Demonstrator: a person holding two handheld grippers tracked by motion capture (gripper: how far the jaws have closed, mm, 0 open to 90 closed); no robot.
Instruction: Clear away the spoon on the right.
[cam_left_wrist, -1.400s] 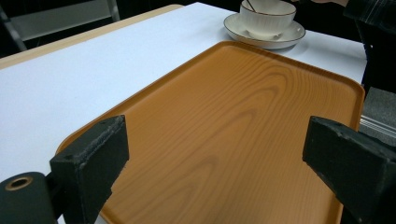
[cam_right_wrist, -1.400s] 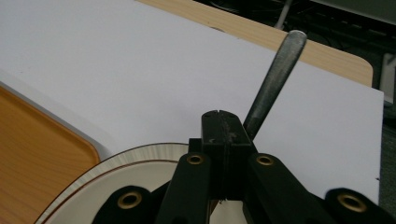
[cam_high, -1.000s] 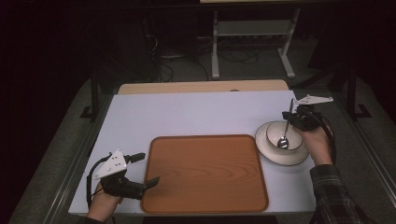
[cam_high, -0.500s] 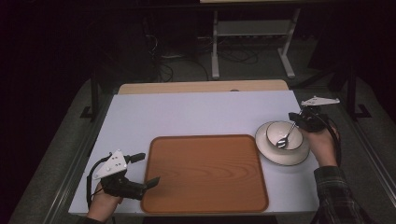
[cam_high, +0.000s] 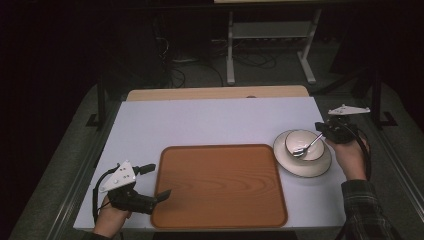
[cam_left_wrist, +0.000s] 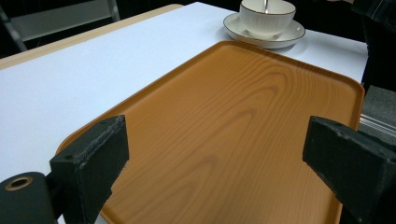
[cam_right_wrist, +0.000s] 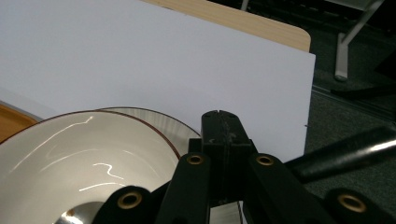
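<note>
A white bowl (cam_high: 300, 140) stands on a white plate (cam_high: 305, 169) at the right of the white table. A metal spoon (cam_high: 306, 148) leans in the bowl, its handle rising to the right rim. My right gripper (cam_high: 323, 132) is shut on that handle; the right gripper view has the closed jaws (cam_right_wrist: 223, 127) over the bowl (cam_right_wrist: 70, 154) and plate (cam_right_wrist: 161, 122). My left gripper (cam_high: 159, 181) stands open at the near left corner of the wooden tray (cam_high: 220, 185), with bare tray (cam_left_wrist: 233, 116) between its pads (cam_left_wrist: 93, 158).
The tray lies in the middle of the table (cam_high: 200, 122), just left of the plate. A tan board (cam_high: 215, 93) edges the table's far side. Beyond it are a metal stand (cam_high: 270, 35) and cables on a dark floor.
My right gripper has shifted a little to the right, from above the bowl to its right rim, tilting the spoon's handle with it. The left gripper has stayed put.
</note>
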